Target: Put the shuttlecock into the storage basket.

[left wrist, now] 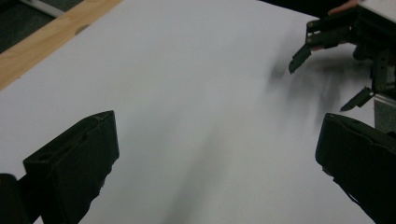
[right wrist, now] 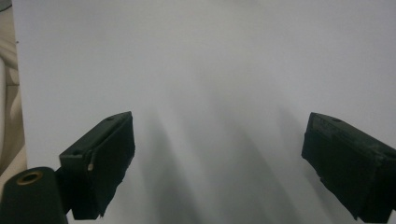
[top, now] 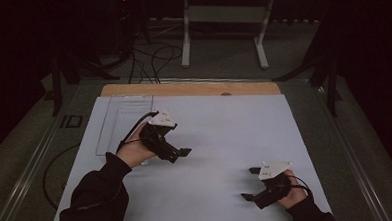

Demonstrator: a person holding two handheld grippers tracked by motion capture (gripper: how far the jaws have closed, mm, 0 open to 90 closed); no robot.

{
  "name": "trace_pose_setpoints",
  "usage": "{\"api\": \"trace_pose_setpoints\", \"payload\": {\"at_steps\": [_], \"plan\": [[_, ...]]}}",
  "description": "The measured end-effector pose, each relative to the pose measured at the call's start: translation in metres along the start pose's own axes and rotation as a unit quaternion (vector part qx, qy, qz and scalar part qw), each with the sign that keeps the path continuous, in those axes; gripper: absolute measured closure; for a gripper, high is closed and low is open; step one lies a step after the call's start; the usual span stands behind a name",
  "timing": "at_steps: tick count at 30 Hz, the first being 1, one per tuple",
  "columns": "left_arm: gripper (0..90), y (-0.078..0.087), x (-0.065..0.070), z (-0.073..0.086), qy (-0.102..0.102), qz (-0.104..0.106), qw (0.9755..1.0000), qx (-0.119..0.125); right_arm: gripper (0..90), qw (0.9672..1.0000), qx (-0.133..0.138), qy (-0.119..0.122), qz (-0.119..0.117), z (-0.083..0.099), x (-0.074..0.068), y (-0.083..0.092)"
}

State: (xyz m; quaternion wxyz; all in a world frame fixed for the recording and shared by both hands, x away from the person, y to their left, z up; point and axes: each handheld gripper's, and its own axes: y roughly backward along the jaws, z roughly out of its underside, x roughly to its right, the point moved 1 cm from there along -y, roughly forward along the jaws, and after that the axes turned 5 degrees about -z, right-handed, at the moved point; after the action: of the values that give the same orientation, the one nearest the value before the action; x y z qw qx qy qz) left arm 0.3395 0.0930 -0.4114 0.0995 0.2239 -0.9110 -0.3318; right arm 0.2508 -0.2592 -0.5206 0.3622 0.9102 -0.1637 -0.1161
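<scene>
Tabletop [top: 210,135] covered by a white sheet, seen from above, with a strip of bare wood [top: 190,88] along its far edge; I hold a two-jaw tool in each hand above it, and my dark sleeves come in from the bottom of the high view. My left tool [top: 182,152] is near the left middle of the sheet, its jaws pointing right and spread wide apart, gripping nothing; my left hand [top: 134,149] wraps its body, a grey three-cornered plate [top: 162,119] sits on top, and a black cable [top: 132,126] loops back from it. My right tool [top: 249,184] is near the front right corner of the sheet, well apart from the left one, its jaws pointing left and also spread wide, gripping nothing; my right hand [top: 290,194] holds it from the right. A faint outlined rectangle, perhaps a clear sheet or tray [top: 124,123], lies at the far left corner of the white surface; I cannot tell which. In the left gripper view my two black jaws frame bare white sheet, with my other tool at the upper right; in the right gripper view the jaws likewise stand wide over plain white. Beyond the tabletop, a white metal stand [top: 225,26] and some cables [top: 152,60] rest on the dim floor [top: 222,64].
</scene>
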Motion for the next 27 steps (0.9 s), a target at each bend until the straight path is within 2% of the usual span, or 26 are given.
{"api": "trace_pose_setpoints", "payload": {"at_steps": [12, 21, 27], "plan": [[0.2, -0.009, 0.018, 0.014, -0.019, 0.016, 0.9996, -0.010, 9.5, 1.0000, 0.000, -0.001, 0.000, 0.000, 0.000, 0.000], [0.2, -0.012, 0.023, 0.030, -0.019, 0.017, 0.9995, -0.021, 9.5, 1.0000, -0.001, 0.000, 0.000, 0.000, 0.000, 0.000], [0.2, -0.011, 0.025, 0.042, -0.011, 0.019, 0.9993, -0.031, 9.5, 1.0000, -0.002, 0.000, -0.001, 0.000, 0.000, -0.001]]}}
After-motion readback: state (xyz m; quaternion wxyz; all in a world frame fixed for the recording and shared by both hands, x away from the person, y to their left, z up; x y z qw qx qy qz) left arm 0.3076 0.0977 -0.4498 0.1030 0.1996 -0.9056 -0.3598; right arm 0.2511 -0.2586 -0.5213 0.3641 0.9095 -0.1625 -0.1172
